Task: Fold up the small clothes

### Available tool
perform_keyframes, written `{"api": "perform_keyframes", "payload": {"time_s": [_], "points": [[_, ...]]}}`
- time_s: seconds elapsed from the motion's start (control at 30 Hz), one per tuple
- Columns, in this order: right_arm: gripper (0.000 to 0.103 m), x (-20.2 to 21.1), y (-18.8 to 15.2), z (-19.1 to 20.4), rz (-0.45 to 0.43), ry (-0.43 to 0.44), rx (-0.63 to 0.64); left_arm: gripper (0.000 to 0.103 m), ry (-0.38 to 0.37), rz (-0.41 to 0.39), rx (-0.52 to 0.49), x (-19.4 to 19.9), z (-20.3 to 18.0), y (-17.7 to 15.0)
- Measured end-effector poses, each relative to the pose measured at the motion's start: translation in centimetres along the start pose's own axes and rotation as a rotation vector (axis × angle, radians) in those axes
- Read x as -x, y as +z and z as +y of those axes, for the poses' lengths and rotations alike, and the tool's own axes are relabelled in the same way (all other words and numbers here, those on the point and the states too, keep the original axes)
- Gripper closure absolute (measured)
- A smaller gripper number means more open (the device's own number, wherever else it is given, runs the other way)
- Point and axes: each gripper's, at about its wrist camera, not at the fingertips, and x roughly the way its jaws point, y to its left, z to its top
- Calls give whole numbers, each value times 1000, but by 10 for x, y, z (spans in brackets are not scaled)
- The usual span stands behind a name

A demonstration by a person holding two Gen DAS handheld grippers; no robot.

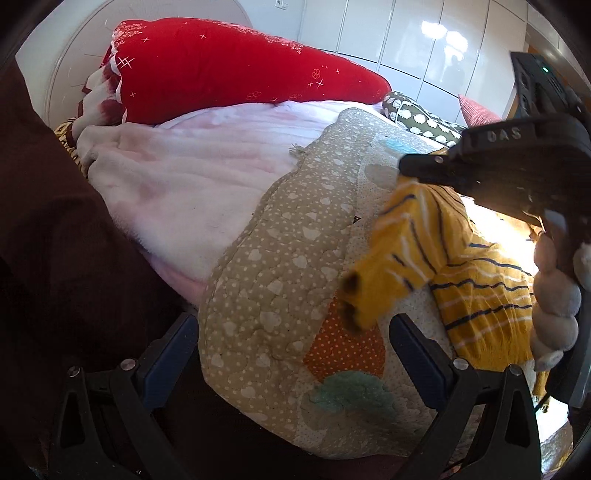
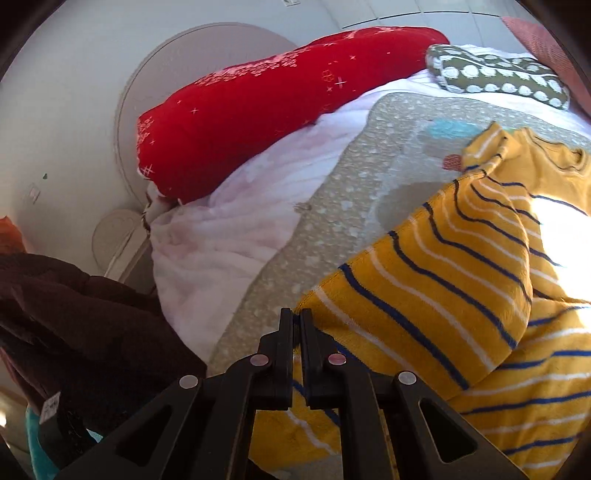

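Right gripper (image 2: 296, 325): jaws pressed together on an edge of the yellow striped top (image 2: 424, 295), fabric pinched between the pads and draped away to the right. Seen from the left wrist view as a dark body (image 1: 424, 168) at upper right, gripping the top (image 1: 476, 273) by 1 raised fold, sleeve (image 1: 384, 273) hanging down and left with its cuff dangling.

Left gripper (image 1: 293, 345): jaws spread wide, nothing between the pads, quilt below. Sleeve cuff just above and inside the right finger (image 1: 417, 350); contact cannot be told.

Top: mostly lying on the beige quilt (image 1: 280, 258), right part in strong sunlight, stripes dark blue and white. Partly lifted at the pinched fold.

Surroundings: pink blanket (image 1: 192, 177) beside the quilt, touching it along 1 edge. Red pillow (image 1: 229, 70) behind the blanket, against a white headboard (image 2: 177, 74). Green dotted cushion (image 2: 495, 74) beyond the quilt. Dark brown cloth (image 2: 81, 314) at left, near the blanket. Pale plush toy (image 1: 554, 295) at far right, next to the top. White cupboard doors (image 1: 406, 33) in the background.
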Motion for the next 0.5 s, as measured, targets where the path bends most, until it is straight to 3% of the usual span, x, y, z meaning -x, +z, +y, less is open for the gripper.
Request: {"api": "perform_keyframes", "payload": {"time_s": [0.2, 0.37, 0.5], "points": [[98, -61, 17, 30, 92, 157, 6, 0, 4, 19, 4, -4, 5, -2], [94, -68, 16, 31, 111, 169, -33, 0, -11, 2, -20, 2, -2, 0], [66, -13, 1, 5, 30, 108, -9, 0, -56, -13, -53, 9, -14, -1]]}}
